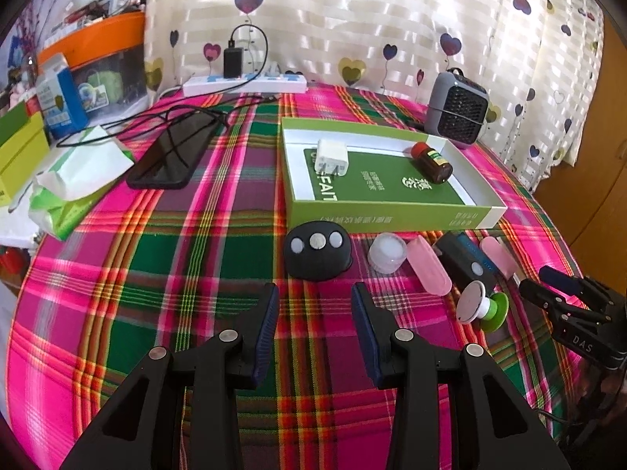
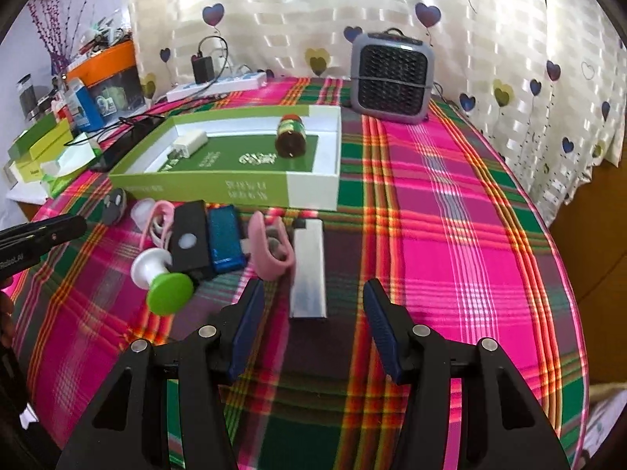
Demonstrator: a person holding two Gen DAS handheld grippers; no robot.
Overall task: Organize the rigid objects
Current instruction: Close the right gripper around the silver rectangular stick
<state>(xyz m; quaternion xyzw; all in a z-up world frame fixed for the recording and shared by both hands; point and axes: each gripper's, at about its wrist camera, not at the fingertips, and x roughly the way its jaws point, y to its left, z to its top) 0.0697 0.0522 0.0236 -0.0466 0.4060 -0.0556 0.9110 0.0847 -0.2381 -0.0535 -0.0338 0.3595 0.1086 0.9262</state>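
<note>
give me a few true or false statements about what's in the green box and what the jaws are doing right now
1. The brown bottle lies on its side inside the green box. True.
2. The white charger plug sits on the tablecloth outside the box. False: it rests inside the box, towards the end opposite the bottle.
3. The left gripper has open jaws with nothing between them. True.
4. The right gripper is clamped on the silver lighter. False: its jaws are open, and the lighter lies on the cloth just ahead of them.
5. The black three-button remote lies on the cloth in front of the box. True.
</note>
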